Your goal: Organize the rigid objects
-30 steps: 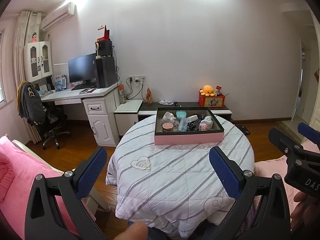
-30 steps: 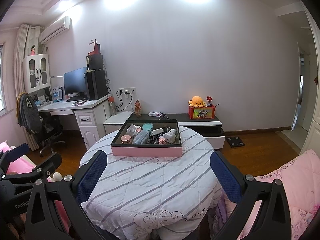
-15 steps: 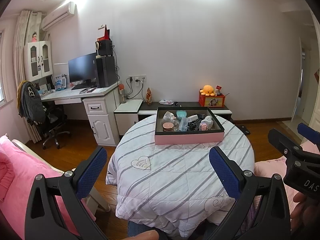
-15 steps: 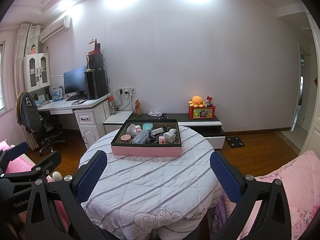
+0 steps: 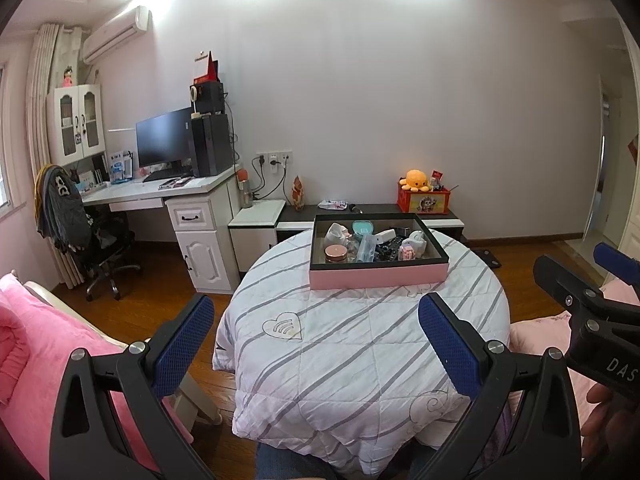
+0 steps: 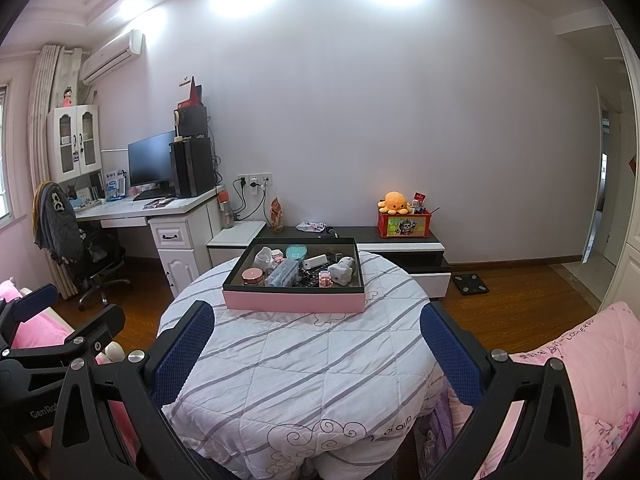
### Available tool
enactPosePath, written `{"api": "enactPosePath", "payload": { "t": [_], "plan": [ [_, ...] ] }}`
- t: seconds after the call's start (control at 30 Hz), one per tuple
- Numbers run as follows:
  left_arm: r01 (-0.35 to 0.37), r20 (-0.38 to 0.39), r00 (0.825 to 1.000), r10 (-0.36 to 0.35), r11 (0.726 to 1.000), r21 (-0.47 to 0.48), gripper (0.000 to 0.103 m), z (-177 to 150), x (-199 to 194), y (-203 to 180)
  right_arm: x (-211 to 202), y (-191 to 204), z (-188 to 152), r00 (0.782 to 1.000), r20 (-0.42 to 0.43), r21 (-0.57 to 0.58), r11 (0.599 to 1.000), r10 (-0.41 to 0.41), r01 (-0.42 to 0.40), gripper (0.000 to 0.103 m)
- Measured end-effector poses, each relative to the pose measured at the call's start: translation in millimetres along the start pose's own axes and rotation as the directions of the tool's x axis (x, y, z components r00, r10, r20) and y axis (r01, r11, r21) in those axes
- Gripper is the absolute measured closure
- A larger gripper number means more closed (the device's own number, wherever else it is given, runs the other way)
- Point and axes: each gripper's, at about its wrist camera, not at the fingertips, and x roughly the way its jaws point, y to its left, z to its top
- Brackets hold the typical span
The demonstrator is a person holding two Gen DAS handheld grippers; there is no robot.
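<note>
Both claws open and empty, tray well ahead of them on the bench.

Left claw (image 5: 312,344) and right claw (image 6: 318,350) hang over the near edge of the round bench (image 6: 288,376), jaws spread wide, gripping nothing. Pink-sided tray (image 6: 294,303) sits at the far side of the bench, well apart from both claws. Inside it, jumbled together: pink-lidded jar (image 6: 253,277), teal case (image 6: 296,252), white charger (image 6: 315,261), clear box (image 6: 283,273).
</note>
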Motion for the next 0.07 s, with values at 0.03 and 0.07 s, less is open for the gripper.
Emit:
{"api": "enactPosePath", "payload": {
  "t": [0.03,0.07],
  "plan": [
    [0.001,0.004,1.000,-0.001,1.000,0.001,0.000,-0.6,-0.6,-0.3,-0.1,0.0,0.1,1.000,0.000,0.000,1.000,0.001,-0.001,0.000],
    [0.002,0.004,1.000,-0.002,1.000,0.001,0.000,-0.7,-0.4,-0.7,0.0,-0.1,0.0,1.000,0.000,0.000,1.000,0.001,-0.001,0.000]
  ]
}}
